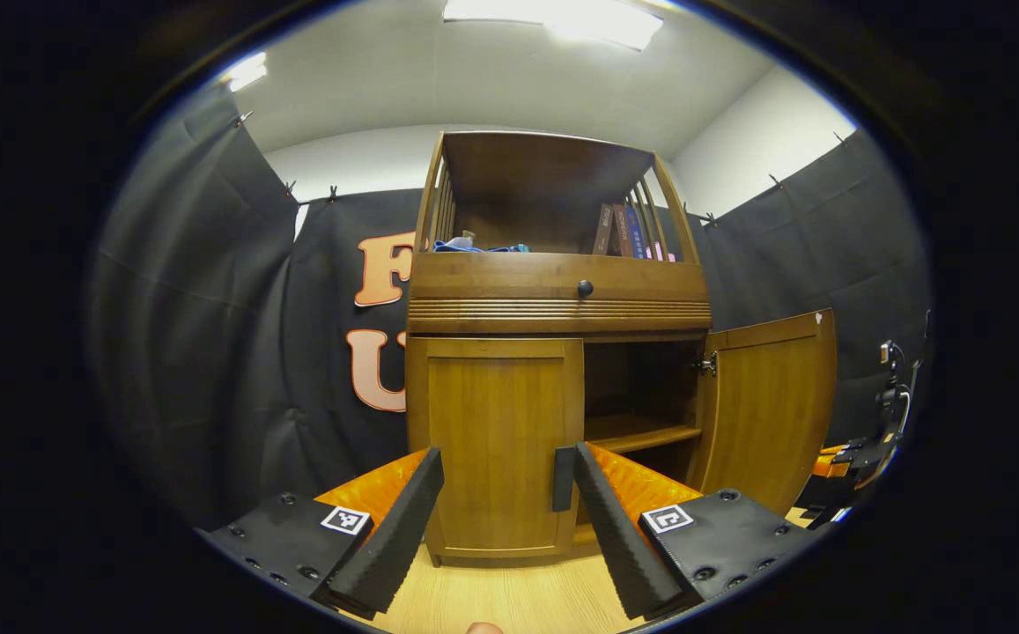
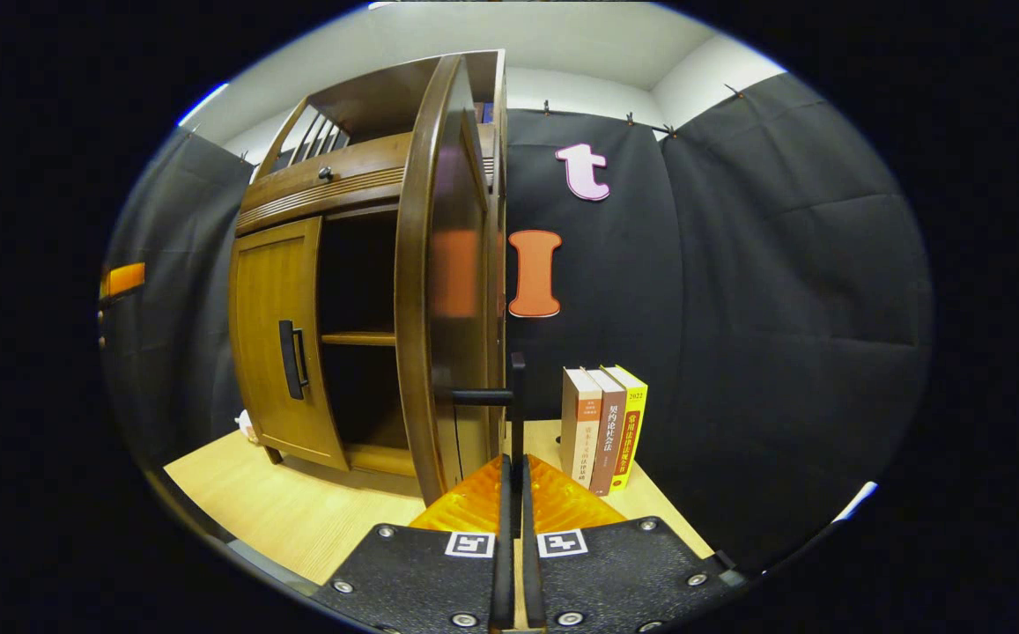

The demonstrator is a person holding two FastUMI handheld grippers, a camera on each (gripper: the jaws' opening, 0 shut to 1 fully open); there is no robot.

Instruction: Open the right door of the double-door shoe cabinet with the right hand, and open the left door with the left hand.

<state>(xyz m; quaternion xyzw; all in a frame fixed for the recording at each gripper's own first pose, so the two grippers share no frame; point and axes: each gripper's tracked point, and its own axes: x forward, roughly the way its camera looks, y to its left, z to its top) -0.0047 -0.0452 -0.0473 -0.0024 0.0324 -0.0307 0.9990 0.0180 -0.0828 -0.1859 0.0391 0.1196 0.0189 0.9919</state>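
The shoe cabinet [image 1: 553,352] stands on the pale wooden floor, and everything here is best placed against it. At its left half the left door [image 1: 496,445] is shut flush, its dark handle [image 1: 564,478] standing upright along the door's inner edge, next to the open compartment. The left gripper [image 1: 500,519] faces this door squarely with its fingers spread wide and nothing between them; the handle lies just inside the right-hand finger [image 1: 606,519], so a small shift right and forward should, I judge, bring the vertical bar between them. At the cabinet's right half the right door [image 2: 443,282] is swung well out, edge-on to the right gripper [image 2: 516,493], whose fingers look closed narrowly around that door's handle [image 2: 516,396], though the contact itself is hard to make out. Three books [image 2: 601,427] stand right of that door.
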